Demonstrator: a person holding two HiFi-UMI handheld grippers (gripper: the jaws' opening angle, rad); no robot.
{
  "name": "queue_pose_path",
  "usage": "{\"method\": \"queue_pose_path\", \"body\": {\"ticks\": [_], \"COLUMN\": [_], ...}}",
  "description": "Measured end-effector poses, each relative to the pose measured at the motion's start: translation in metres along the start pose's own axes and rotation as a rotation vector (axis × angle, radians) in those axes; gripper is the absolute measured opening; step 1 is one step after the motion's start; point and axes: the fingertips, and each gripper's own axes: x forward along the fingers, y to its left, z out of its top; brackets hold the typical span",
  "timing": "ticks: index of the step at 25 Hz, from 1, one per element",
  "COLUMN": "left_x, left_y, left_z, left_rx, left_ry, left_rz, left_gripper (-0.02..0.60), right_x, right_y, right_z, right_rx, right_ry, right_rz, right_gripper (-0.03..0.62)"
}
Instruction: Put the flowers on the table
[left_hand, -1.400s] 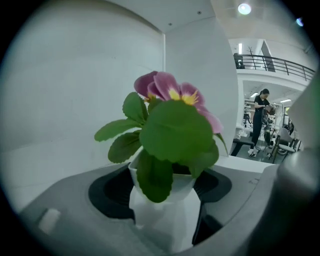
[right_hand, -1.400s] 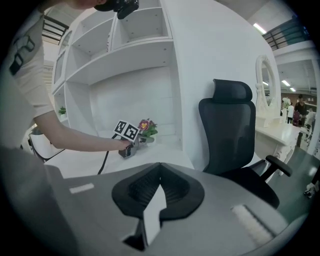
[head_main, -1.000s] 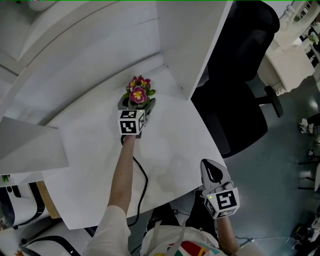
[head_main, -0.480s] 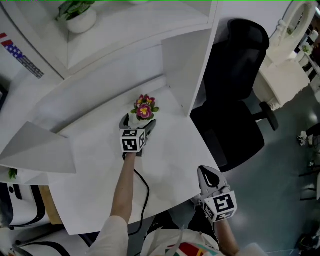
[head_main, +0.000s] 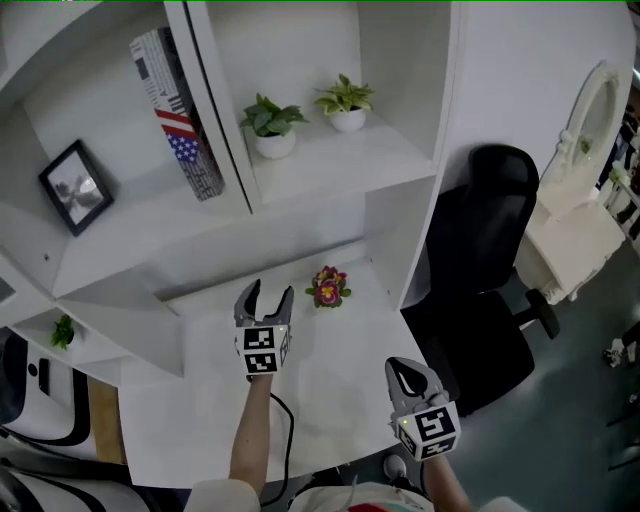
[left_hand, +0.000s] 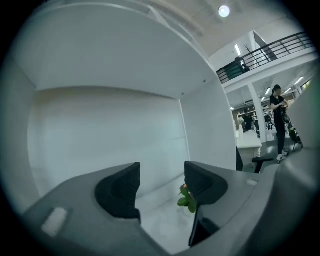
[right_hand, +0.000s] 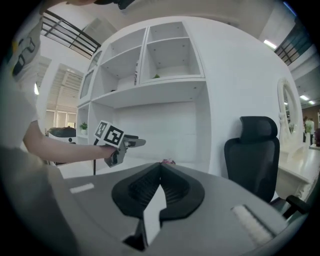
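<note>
Big white shelving (head_main: 130, 235) fills the top of your head view, and under it runs the white worktop (head_main: 340, 350); off its right side stands a black chair (head_main: 480, 270), close to the worktop's edge. Up in the shelving, a tall flag-printed book (head_main: 180, 120) stands against the divider; a dark picture frame (head_main: 75, 185) sits tilted in the bay to its left; in the bay to its right are the left plant (head_main: 272, 125) and the right plant (head_main: 346, 103), side by side in white pots.

Now your own gear. Your left hand-held gripper (head_main: 268, 292) is out over the back of the worktop, pointing at the shelving's rear panel, marker cube towards you; its jaws have just been closing and stand partly apart, and there's nothing between them, only bare white panel in the gap. Your right hand-held gripper (head_main: 405, 368) is held by the worktop's near right edge, well apart from the left one; its jaws are pressed together at the tips, nothing in them.

And the flowers (head_main: 328, 287): they sit on the worktop near the back, by the side panel, just right of your left hand-held gripper's tips and clear of them; in the left gripper view a few green leaves and a touch of red peep out past the right jaw (left_hand: 187, 199); in the right gripper view they're a small pink spot (right_hand: 167, 162) beyond the closed jaws.
</note>
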Motion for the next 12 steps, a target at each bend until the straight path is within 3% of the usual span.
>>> {"method": "queue_pose_path", "body": {"ticks": [2,7,12], "left_x": [-0.026,-0.111,-0.188], "left_y": [-0.003,-0.001,-0.007], "left_z": [0.035,0.102,0.13], "left_rx": [0.014,0.05,0.033], "left_ry": [-0.074,-0.266,-0.366], "left_rz": [0.004,0.121,0.222], "left_gripper": [0.263,0.05,0.005], "right_x": [0.008,0.028,0.034], "right_y": [0.007,0.035,0.062], "right_z": [0.016,0.047,0.069], "right_rx": [-0.017,-0.031,-0.05], "right_ry": [-0.037,-0.126,-0.192], "right_rz": [0.021,0.083,0.145], "right_gripper": [0.002,0.002,0.002]}}
